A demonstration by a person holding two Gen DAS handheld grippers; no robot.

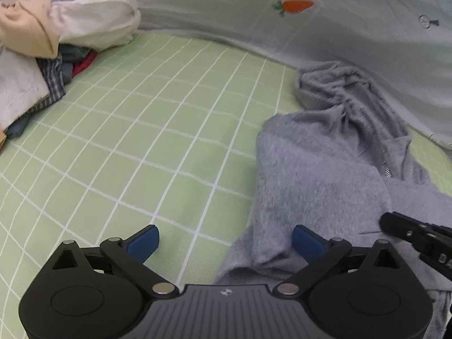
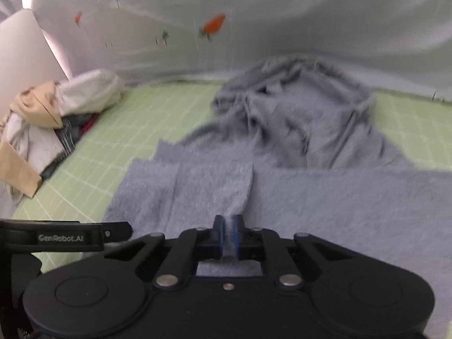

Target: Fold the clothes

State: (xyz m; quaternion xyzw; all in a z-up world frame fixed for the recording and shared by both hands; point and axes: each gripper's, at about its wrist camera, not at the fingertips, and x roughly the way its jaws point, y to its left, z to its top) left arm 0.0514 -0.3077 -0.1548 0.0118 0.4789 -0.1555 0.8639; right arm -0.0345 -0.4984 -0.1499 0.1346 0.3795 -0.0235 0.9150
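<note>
**Right gripper pinching grey fleece, left gripper spread wide**

Seen on a light green bed sheet with a white grid [image 1: 158,130]: a grey fleece zip-up garment [image 1: 319,175], partly spread and partly crumpled. From the left wrist view, lying from 1 to 5 o'clock, with the bunched hood or collar part at 1 o'clock, close to a white hanging sheet printed with orange carrots [image 1: 296,5]. From the right wrist view, filling the middle and the 3 o'clock side, flat near the camera, wrinkled further away at 12 o'clock.

Left gripper [image 1: 226,243] spread wide, blue pads far apart, nothing between them. One blue pad over bare green sheet at 7 o'clock, the other at 5 o'clock at the lower edge of the grey garment; touching or not, cannot tell.

Right gripper [image 2: 228,233] pressed together on a raised fold of the grey fleece, with a thin strip of cloth caught between the blue pads. Also visible as a black tip at 4 o'clock in the left wrist view, resting over the garment.

At 10 o'clock in both views: a loose pile of other clothes [image 1: 42,56], white, beige, checked blue and red, well apart from the grey garment.
</note>
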